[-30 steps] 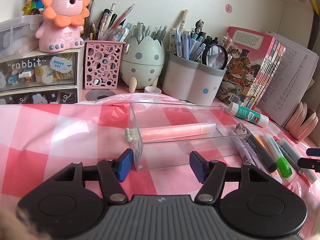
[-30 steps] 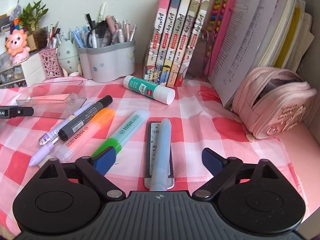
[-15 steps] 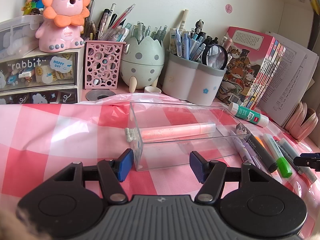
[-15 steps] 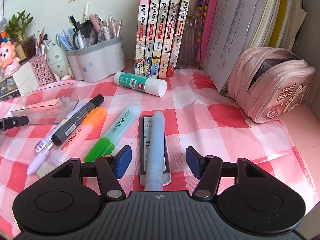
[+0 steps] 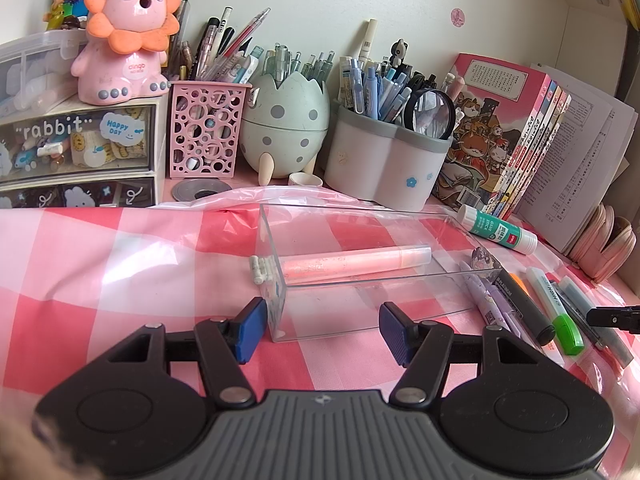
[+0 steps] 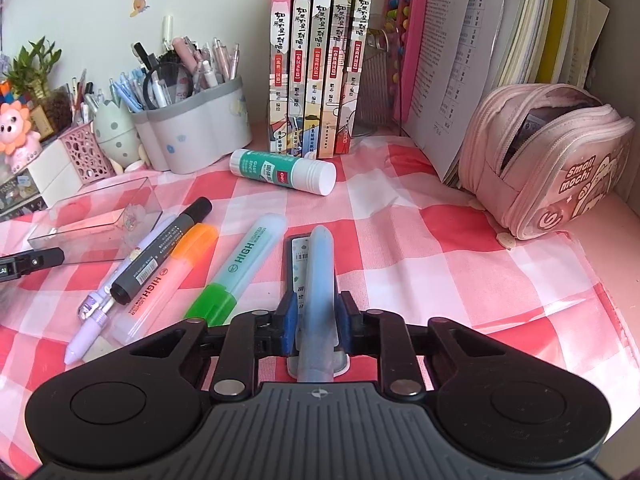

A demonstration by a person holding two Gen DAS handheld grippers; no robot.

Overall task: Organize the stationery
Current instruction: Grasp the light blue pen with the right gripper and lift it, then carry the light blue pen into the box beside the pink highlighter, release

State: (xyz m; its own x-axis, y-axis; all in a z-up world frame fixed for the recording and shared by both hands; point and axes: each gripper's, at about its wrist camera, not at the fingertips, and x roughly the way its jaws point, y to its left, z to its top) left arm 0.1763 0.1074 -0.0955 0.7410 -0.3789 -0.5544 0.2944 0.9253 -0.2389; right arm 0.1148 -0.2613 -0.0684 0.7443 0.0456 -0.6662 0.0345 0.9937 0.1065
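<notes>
Right wrist view: right gripper point(image 6: 317, 323) clamps a pale blue pen point(image 6: 319, 276) between its fingers, above a flat case point(image 6: 297, 256); left of them lies a green highlighter point(image 6: 236, 270); left gripper point(image 5: 322, 330) gapes wide, a clear box point(image 5: 360, 264) holding a pink marker point(image 5: 356, 262) just beyond its fingers.

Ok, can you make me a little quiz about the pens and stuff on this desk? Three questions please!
1. True or false: the right gripper is shut on the pale blue pen.
2. What lies inside the clear box? A) a glue stick B) a pink highlighter C) a purple pen
3. Fill in: the left gripper is ____, holding nothing.

Key:
1. True; its blue pads press both sides of the pen.
2. B; the pink highlighter lies inside, while the glue stick lies outside on the checked cloth.
3. Open.
</notes>
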